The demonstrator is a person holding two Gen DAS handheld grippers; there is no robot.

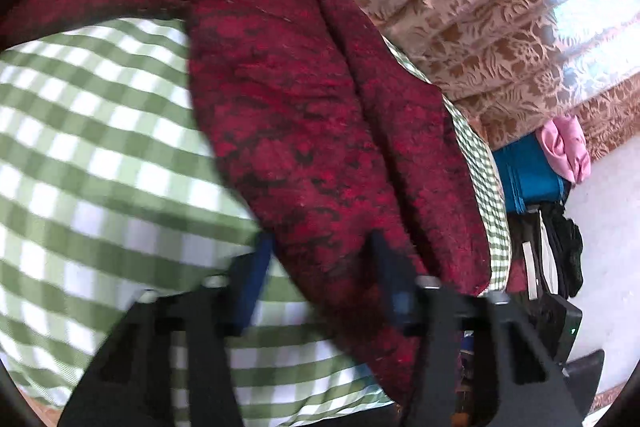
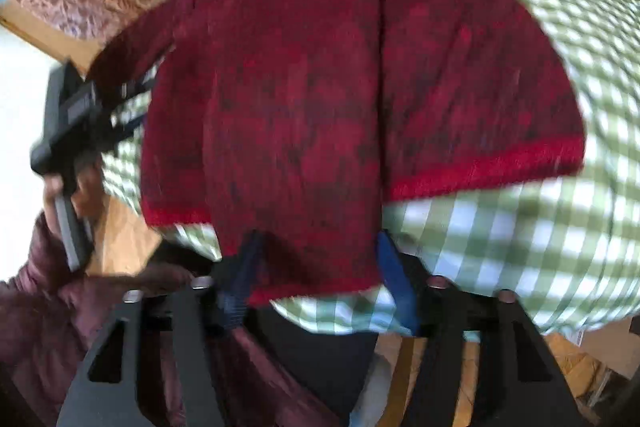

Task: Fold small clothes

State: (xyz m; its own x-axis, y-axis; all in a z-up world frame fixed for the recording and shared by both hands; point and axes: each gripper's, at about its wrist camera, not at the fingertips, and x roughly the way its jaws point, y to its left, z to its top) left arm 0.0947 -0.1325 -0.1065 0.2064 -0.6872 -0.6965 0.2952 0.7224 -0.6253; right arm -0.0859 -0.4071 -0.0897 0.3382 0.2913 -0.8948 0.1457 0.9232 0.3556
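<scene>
My right gripper (image 2: 316, 267) and left gripper (image 1: 320, 267) each straddle the near hem of the red sweater (image 2: 320, 99), whether pinching I cannot tell, on the green checked cloth (image 2: 520, 227), so next I'd fold it away toward the collar.

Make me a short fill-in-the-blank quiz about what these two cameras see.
1. The dark red knitted cardigan lies on a green and white ____ cloth.
2. The cardigan's bottom hem is a brighter ____ band.
3. Behind the table hangs a brown ____-patterned curtain.

Missing words: checked; red; floral
</scene>
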